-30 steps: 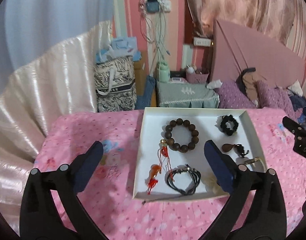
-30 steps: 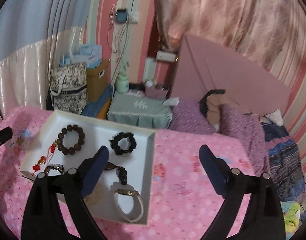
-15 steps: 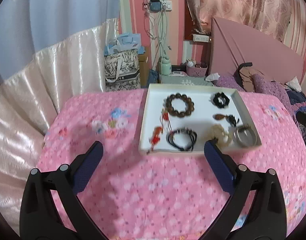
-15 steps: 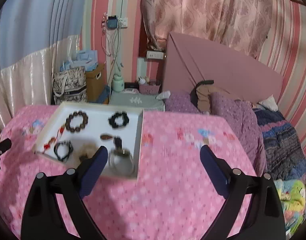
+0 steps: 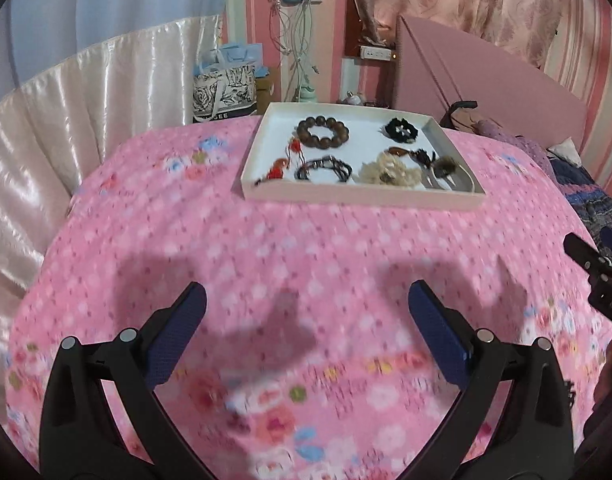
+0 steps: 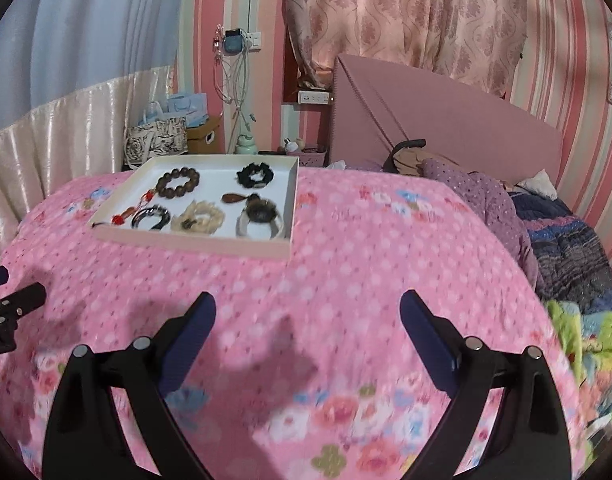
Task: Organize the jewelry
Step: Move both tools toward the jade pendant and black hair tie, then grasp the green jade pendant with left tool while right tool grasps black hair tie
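Pink bedspread (image 5: 306, 240), tray (image 5: 362, 196) farther off

Blanket (image 5: 306, 240): pink, white dots, floral print along its near edge. Tray (image 5: 362, 196): white inside, pale pink outer wall. In the tray: brown wooden bead bracelet (image 5: 323, 133) at far-left corner, black scrunchie (image 5: 402, 129) at far-right, red-orange charm (image 5: 279, 166) by left edge, black cord bracelet (image 5: 324, 168), cream flower piece (image 5: 388, 172). Gripper pads (image 5: 177, 336): dark blue on black frames. Wallpaper (image 6: 566, 80): pink-white stripes.
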Available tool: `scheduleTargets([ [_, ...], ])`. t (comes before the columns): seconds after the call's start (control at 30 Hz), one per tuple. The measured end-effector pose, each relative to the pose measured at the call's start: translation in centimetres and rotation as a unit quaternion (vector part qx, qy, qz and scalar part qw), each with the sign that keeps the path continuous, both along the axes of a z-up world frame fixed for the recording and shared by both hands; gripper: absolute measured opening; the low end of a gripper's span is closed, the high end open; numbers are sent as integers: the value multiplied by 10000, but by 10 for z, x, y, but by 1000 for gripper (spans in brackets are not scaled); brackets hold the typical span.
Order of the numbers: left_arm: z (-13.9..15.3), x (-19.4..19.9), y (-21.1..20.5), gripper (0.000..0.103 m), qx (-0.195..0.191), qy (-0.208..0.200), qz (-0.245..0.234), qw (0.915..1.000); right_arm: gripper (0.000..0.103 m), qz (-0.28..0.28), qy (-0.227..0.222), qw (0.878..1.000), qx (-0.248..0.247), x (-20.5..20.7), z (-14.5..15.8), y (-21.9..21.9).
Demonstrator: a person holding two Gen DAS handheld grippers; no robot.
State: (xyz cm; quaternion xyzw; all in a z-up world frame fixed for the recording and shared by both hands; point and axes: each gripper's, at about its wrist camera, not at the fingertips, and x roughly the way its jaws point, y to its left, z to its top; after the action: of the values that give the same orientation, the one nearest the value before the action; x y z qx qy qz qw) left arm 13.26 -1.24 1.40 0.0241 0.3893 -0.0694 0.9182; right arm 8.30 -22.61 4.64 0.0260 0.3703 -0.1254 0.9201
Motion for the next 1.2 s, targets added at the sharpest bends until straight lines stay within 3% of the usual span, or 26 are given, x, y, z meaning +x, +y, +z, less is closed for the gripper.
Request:
scheduleTargets([
  [0.33,-21,-71,-11,100,-62,-115,-232,9996,93,32,-189,9998,-57,-68,-22,19],
  [0.57,-40,-105,-15,100,-104,-73,-319,9994,93,17,99,9999,-78,-109,-50,18],
  [1.03,-69,-150,-58,100,-120,291,-1169,9926,92,55,454,9989,121,-138,-75,7],
  [1.2,-78,-151,-66,97,-1,345,-1240,9917,69,101,617,9977,276,-137,-82,4],
])
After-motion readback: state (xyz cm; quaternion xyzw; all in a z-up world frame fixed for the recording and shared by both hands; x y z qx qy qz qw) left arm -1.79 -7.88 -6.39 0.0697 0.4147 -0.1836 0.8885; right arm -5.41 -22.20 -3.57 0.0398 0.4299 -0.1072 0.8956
